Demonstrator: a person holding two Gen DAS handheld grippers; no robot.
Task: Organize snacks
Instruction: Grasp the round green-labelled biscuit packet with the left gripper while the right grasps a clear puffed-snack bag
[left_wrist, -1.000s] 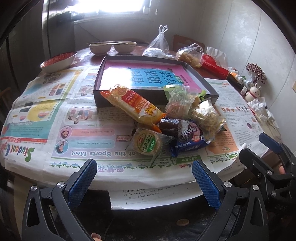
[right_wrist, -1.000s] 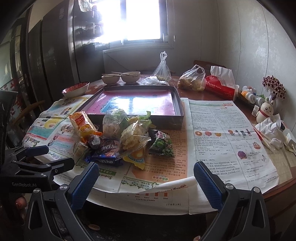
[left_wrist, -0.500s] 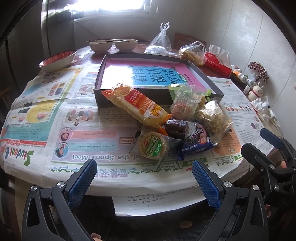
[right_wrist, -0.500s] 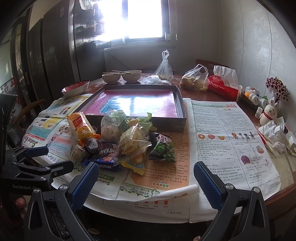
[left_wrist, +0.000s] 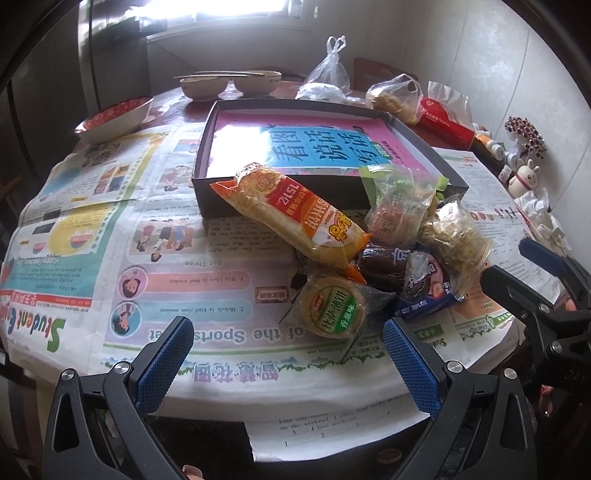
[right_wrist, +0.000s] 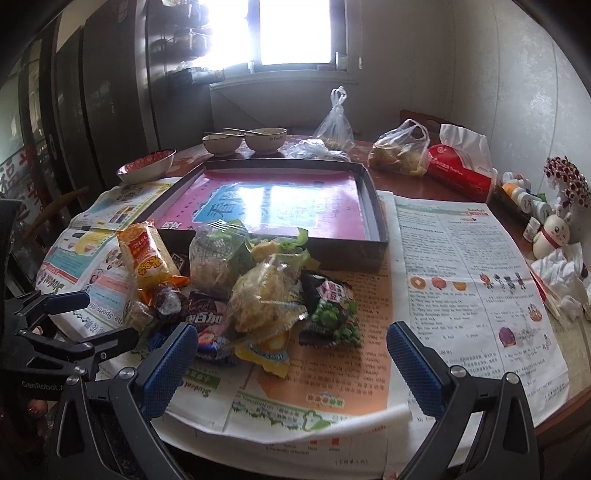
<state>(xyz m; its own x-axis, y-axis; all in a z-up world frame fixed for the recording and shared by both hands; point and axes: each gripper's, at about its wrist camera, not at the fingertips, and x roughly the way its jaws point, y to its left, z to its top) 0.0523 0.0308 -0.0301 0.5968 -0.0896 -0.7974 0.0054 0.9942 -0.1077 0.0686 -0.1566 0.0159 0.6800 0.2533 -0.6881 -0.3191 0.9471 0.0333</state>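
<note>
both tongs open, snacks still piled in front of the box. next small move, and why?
Probably ease the left tongs forward onto the round green-label biscuit pack. It is the nearest item of the snack pile, it lies flat on the newspaper at the pile's front edge with nothing on top, and both tongs are open and empty. The dark box behind holds no snacks yet.

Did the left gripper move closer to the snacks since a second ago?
Yes. The left gripper has moved forward over the newspaper-covered table's edge, toward the round green-labelled snack packet.
</note>
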